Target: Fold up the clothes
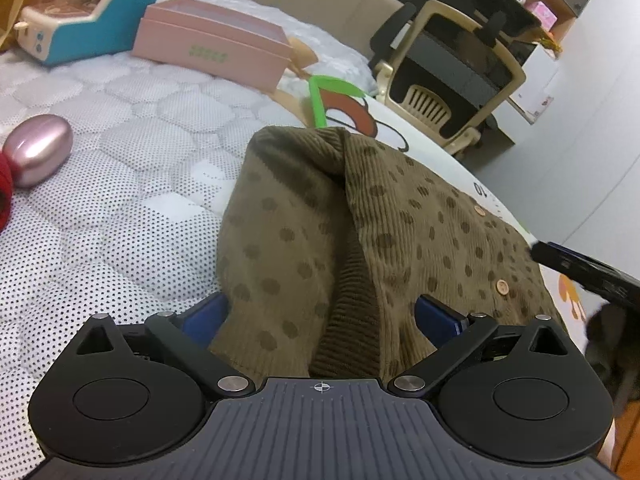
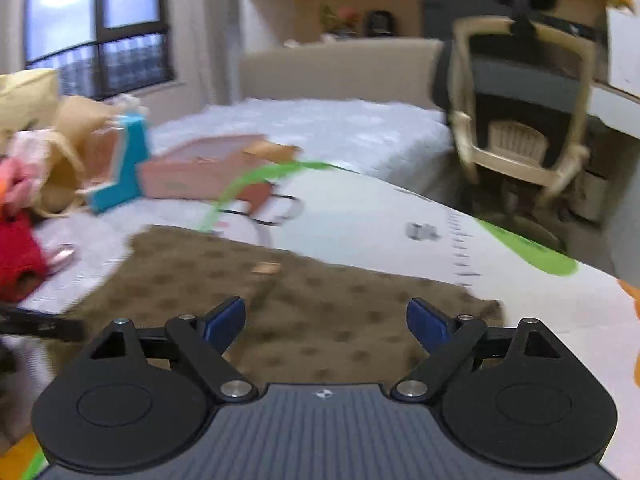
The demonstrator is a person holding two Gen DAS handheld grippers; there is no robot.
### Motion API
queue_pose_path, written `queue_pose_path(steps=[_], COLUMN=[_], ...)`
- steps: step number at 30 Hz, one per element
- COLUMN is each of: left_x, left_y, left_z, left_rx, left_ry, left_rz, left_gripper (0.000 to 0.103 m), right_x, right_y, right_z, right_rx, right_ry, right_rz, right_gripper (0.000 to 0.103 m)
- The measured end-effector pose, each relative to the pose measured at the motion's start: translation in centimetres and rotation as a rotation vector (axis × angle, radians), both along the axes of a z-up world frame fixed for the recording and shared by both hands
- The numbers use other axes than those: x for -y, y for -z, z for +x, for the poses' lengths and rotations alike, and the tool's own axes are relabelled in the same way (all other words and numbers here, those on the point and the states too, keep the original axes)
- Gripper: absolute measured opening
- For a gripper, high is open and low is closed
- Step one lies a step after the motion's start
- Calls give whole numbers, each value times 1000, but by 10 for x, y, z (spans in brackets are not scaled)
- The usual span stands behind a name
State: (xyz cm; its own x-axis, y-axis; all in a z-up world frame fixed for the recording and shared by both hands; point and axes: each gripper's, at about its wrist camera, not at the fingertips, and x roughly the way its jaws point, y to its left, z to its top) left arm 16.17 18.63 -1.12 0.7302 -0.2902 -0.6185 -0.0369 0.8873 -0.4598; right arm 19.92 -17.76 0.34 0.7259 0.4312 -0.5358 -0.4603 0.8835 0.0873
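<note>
A brown dotted cardigan [image 1: 360, 224] with small round buttons lies on a white printed mat [image 1: 472, 172] on the bed. One sleeve is folded across its body, ribbed cuff toward me. My left gripper [image 1: 322, 316] is open, its blue pads [image 1: 206, 314] wide apart on either side of that sleeve. A dark part of the other tool [image 1: 580, 270] pokes in at the right edge. The right wrist view is blurred: my right gripper [image 2: 326, 320] is open and low over the cardigan [image 2: 304, 300], nothing between its fingers.
A pink box [image 1: 212, 42], a blue and cream toy [image 1: 76, 16] and a pink metallic egg-shaped case [image 1: 38, 150] lie on the quilted mattress [image 1: 120, 184]. A red item [image 2: 16, 256] sits at the left. A cream chair [image 1: 452, 76] stands beside the bed.
</note>
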Motion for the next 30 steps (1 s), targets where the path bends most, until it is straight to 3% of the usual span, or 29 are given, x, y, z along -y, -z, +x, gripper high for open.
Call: queue_pose_path(steps=[2, 5, 7, 8, 10, 14, 15, 17, 20, 24, 26, 27, 28, 30], left_x=[-1, 1, 3, 3, 4, 4, 4, 2, -4, -3, -1, -3, -9, -25], left_y=[1, 0, -2, -2, -2, -8, -11, -21, -30, -37, -40, -41, -41, -42], left_z=[0, -3, -6, -7, -7, -2, -1, 0, 3, 3, 2, 1, 0, -3], left_rx=[7, 21, 28, 28, 27, 34, 45, 73, 81, 84, 85, 89, 102, 134], left_ry=[-9, -26, -34, -32, -18, 22, 30, 44, 54, 77, 88, 86, 70, 21], left_rz=[-6, -8, 10, 14, 7, -35, -47, -77, -186, -270, -284, -288, -303, -351], left_gripper=[102, 100, 83, 67, 63, 34, 31, 30, 28, 28, 32, 42, 48, 65], right_x=[-14, -39, -50, -56, -62, -76, -82, -100, -134, -180, -171, -167, -162, -153], right_y=[4, 30, 43, 44, 40, 25, 21, 18, 21, 44, 36, 32, 28, 20], right_z=[-12, -17, -19, -23, -28, -48, -56, -70, -90, -96, -86, -81, -75, -64], right_rx=[-33, -79, -59, -37, -29, 18, 42, 95, 165, 192, 169, 157, 145, 121], right_ry=[-71, -114, -108, -116, -138, -198, -218, -290, -406, -462, -420, -398, -375, -331], right_rz=[18, -48, -114, -144, -158, -181, -195, -241, -321, -403, -349, -320, -291, -234], right_gripper=[89, 89, 92, 92, 93, 93, 93, 93, 93, 91, 68, 49, 40, 34])
